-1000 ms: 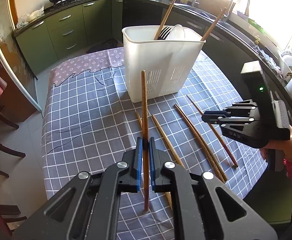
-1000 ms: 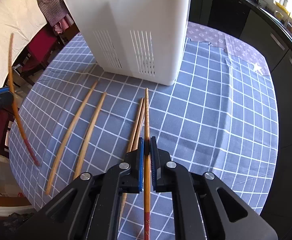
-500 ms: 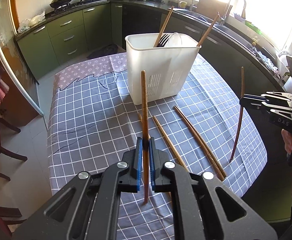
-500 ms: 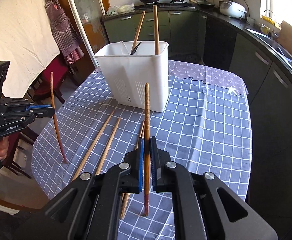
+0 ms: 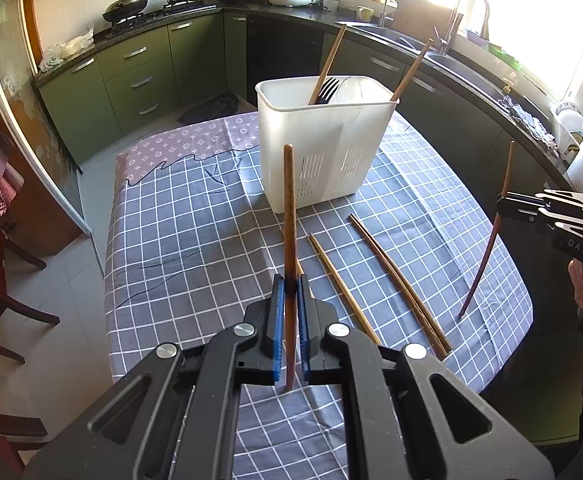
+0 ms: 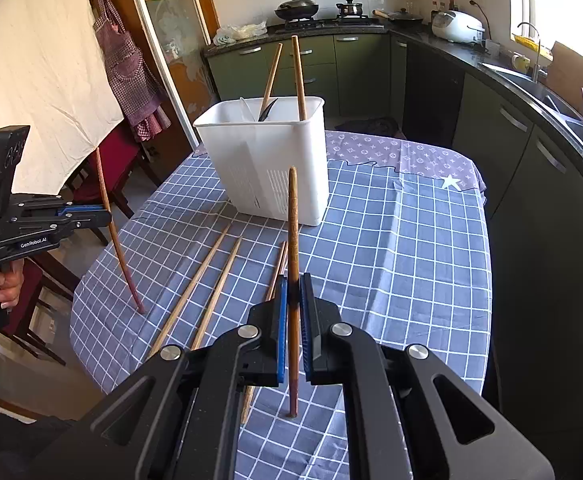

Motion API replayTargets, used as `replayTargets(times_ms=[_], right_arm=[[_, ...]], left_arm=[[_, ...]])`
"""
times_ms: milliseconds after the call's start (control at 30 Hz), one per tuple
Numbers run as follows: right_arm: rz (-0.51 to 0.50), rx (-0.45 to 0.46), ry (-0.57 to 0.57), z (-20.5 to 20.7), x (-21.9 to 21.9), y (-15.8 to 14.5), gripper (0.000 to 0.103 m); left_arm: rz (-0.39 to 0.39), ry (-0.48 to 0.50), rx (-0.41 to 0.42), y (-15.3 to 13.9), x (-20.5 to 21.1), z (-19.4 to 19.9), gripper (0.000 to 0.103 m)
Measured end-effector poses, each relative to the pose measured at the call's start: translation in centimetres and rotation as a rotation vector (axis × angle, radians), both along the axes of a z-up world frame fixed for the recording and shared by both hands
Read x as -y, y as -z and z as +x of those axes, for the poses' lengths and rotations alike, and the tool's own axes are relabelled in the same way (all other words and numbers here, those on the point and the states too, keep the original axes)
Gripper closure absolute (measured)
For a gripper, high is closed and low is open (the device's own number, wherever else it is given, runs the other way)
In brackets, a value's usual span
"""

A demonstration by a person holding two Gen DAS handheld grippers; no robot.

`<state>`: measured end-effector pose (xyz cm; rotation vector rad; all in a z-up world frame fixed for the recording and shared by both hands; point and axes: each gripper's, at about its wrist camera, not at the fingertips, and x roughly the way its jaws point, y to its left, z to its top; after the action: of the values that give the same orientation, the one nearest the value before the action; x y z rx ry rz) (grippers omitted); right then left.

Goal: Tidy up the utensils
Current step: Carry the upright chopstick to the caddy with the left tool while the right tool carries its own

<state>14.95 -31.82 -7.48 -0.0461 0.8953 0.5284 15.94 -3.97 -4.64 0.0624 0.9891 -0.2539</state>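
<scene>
Left gripper [image 5: 288, 292] clamped on dark chopstick [image 5: 289, 208], upright. Right gripper [image 6: 293, 292] clamped on second chopstick [image 6: 293, 220], upright. White utensil caddy [image 5: 323, 152] at 12 o'clock; loose chopsticks [image 5: 395, 280] on checked tablecloth [image 5: 195, 216], 2 o'clock.

Matt white plastic caddy [image 5: 323, 152], smooth brown wooden chopsticks [image 5: 343, 282], checked grey cloth tablecloth [image 5: 195, 224].

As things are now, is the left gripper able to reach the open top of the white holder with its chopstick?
Probably yes. The left gripper is shut on a chopstick, and nothing stands between it and the white holder. The right gripper is off to the side.
</scene>
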Motion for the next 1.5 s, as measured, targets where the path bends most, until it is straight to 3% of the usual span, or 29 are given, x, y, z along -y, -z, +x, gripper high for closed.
replayTargets(times_ms=[1133,1333,1500], right_arm=[[-0.002,0.016,-0.032,-0.4,-0.4,-0.7,0.096],[0.0,0.01,-0.031,-0.3,-0.4,-0.5,0.096],[0.002,0.008,-0.033,-0.2,-0.5,-0.5,0.096]], left_arm=[[0.0,0.021,0.035,-1.7,0.6,0.4,0.096],[-0.005,0.024,0.076,-3.8,0.9,1.0,0.096],[-0.033,0.023,0.137,-7.5,1.2,2.3,0.096]])
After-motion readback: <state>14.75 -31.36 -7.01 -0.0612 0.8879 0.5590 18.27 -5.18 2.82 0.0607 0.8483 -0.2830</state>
